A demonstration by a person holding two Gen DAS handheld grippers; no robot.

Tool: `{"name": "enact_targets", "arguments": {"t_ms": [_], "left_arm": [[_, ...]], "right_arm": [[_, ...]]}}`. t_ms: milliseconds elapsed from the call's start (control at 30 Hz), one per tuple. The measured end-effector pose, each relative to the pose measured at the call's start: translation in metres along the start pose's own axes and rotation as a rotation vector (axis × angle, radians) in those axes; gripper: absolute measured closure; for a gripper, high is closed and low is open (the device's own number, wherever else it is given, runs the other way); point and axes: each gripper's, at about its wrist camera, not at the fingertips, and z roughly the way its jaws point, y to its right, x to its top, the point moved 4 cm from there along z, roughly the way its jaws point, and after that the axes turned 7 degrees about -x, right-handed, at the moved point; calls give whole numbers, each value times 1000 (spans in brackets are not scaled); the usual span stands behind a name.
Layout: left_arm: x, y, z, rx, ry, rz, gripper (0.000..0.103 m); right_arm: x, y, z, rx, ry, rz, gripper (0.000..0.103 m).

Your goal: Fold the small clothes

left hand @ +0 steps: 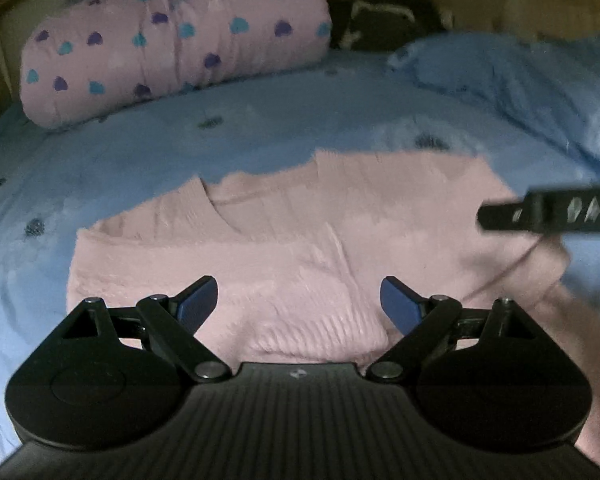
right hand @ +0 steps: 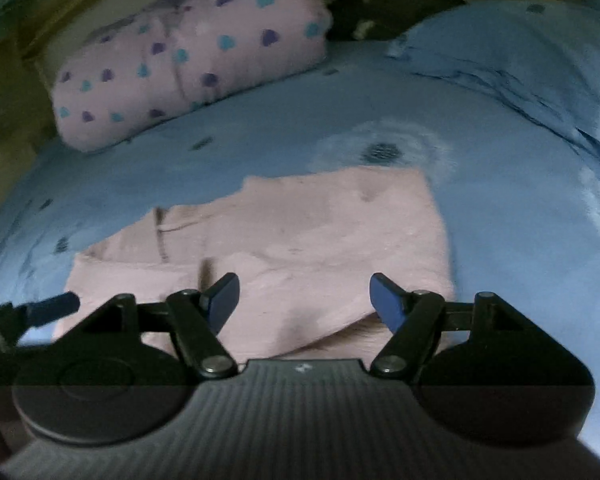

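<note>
Both tools, left tool (left hand: 299,300) and right tool (right hand: 305,298), hover jaws apart, gripping nothing, so the loosely folded pink sweater (left hand: 284,248) may spring open on the soft bed (left hand: 260,128)

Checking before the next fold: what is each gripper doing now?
Left gripper: open, empty, over the pink sweater.
Right gripper: open, empty.

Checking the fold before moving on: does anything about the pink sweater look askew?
The pink sweater lies folded on the blue bedsheet, but its far edge is stepped, not straight.
</note>
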Motion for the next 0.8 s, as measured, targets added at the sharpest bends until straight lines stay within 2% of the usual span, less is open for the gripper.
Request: {"name": "enact_targets", "arguments": {"t_ms": [167, 200, 233, 300, 333, 367, 467, 633, 733, 800], "left_arm": [[-11, -3, 20, 30, -37, -18, 12], [-13, -4, 21, 31, -34, -16, 18], [-14, -4, 21, 24, -28, -16, 33], [-15, -4, 20, -13, -31, -19, 54], [-14, -4, 19, -22, -24, -23, 68], [-13, -4, 16, -27, -16, -23, 72], [-8, -8, 5, -26, 15, -28, 75], [9, -37, -20, -18, 76, -103, 76], [15, -57, -31, 32, 101, -128, 76], [14, -74, -32, 51, 86, -168, 76]], "right_arm": [[-1, 9, 1, -19, 2, -1, 29], [0, 10, 0, -19, 4, -1, 29], [0, 10, 0, -21, 8, -4, 29], [1, 12, -1, -32, 19, -10, 29], [2, 13, -3, -38, 22, -12, 29], [3, 15, -3, -43, 25, -13, 29], [3, 17, -4, -48, 28, -5, 29], [4, 19, -6, -77, 64, -9, 29], [6, 18, -10, -107, 106, -24, 29], [6, 18, -10, -112, 113, -27, 29]]}}
